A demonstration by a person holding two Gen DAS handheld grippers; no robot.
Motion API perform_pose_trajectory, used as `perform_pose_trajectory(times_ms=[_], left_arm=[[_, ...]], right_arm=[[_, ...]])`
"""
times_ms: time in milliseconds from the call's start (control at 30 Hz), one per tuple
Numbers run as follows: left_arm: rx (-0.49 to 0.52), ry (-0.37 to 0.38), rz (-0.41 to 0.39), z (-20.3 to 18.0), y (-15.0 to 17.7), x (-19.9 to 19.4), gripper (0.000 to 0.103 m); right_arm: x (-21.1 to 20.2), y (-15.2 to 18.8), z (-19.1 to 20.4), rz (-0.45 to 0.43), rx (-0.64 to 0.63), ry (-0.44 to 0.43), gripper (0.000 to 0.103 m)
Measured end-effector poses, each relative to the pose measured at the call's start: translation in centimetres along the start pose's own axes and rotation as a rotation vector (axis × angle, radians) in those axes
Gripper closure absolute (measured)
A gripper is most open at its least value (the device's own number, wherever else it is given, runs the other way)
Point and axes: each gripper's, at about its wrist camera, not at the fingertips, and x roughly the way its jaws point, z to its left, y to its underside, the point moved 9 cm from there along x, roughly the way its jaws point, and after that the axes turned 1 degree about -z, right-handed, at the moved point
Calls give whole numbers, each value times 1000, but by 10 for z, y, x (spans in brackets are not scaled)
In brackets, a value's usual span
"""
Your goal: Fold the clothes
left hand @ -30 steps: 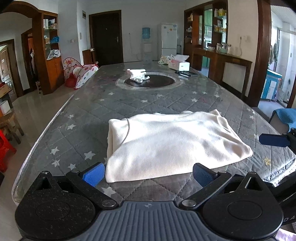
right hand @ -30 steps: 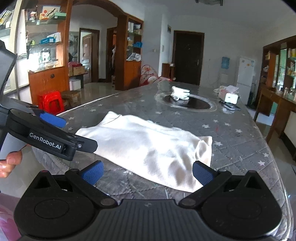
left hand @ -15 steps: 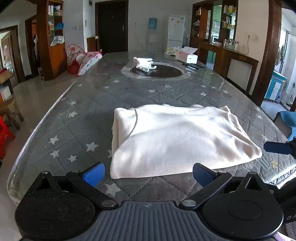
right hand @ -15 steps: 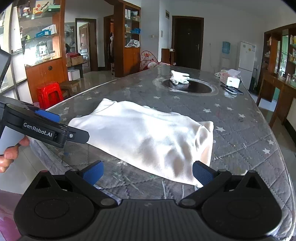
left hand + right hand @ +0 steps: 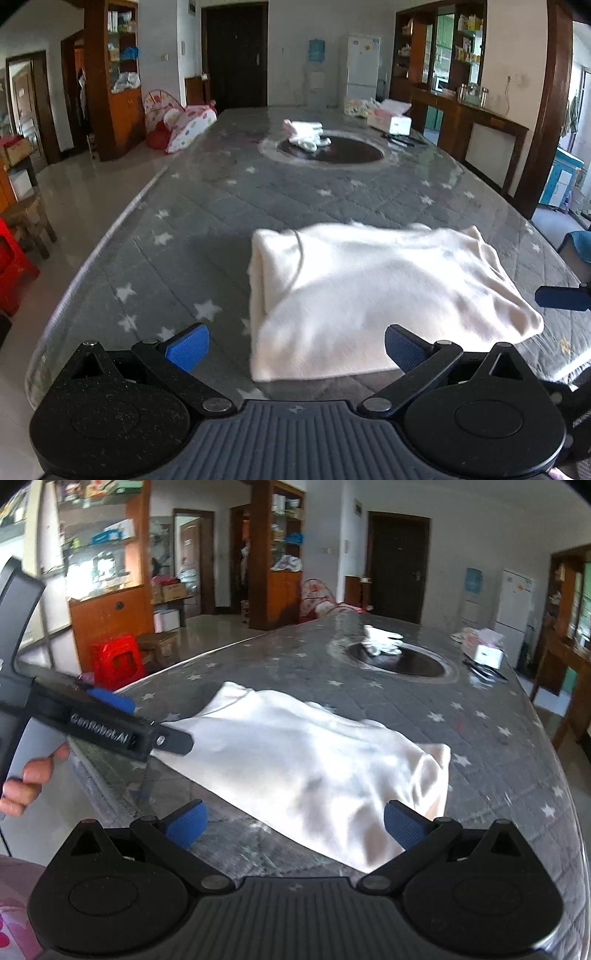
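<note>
My left gripper [image 5: 293, 349] & right gripper [image 5: 293, 825] both gape, empty; cream garment [image 5: 373, 291] lies doubled, looks soft, light, floppy — I'd pinch corners, w/ both layers

This is a lived-in home's dining room. A long table [image 5: 221, 206] with a star-patterned cover fills it, with a white refrigerator [image 5: 362, 66], wooden display cabinets [image 5: 103, 602] and a red plastic stool [image 5: 118, 661] around it.

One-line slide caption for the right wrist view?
Right gripper open above the near edge of a folded cream garment on a star-quilted table; left gripper alongside.
</note>
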Motion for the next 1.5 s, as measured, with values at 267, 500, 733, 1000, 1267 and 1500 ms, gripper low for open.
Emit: perform_pose_trajectory(times_ms=[267, 500, 733, 1000, 1267, 1500], left_arm=[[-12, 39, 69, 22, -12, 13, 0], [-63, 37, 91, 46, -18, 26, 0], [-161, 39, 101, 71, -26, 35, 0], [-381, 125, 177, 86, -16, 51, 0], [-518, 202, 210, 75, -17, 61, 0], [-600, 309, 219, 49, -24, 70, 6]], right_arm=[[21, -15, 31, 25, -125, -89, 9], [45, -26, 63, 56, -241, -177, 21], [70, -33, 94, 87, -346, -256, 40], [90, -32, 111, 85, -411, -264, 76], [71, -57, 84, 28, -195, -351, 97], [54, -66, 65, 6, -89, -430, 98]])
